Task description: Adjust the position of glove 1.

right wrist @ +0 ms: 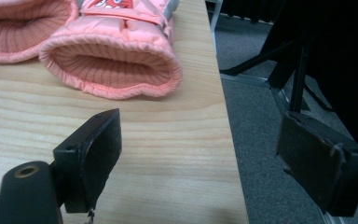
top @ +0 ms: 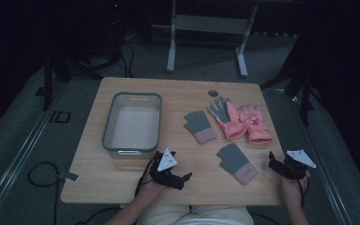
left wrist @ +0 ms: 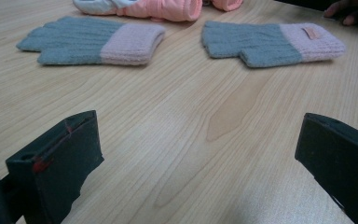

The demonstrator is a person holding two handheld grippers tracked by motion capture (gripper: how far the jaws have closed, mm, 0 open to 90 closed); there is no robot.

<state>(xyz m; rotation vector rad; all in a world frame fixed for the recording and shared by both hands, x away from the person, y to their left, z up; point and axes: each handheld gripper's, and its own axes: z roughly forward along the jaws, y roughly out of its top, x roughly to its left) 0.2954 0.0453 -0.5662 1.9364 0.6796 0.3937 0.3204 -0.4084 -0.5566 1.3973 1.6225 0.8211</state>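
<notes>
Gloves remain untouched on the counter: two grey knit gloves mid-counter toward its near edge, a pink pair toward the right edge, the clear bin on the left side holding nothing. Left tongs and right tongs both stand released at the near edge, grasping nothing. Judged from this, all sorting work is left to do.

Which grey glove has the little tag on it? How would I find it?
Start at the wooden table and look along its near edge, between the two hand-held tools. The grey glove lying there, closest to the person, is the one. Unlike the other grey glove farther back, its pink cuff carries a small pink tag.
</notes>
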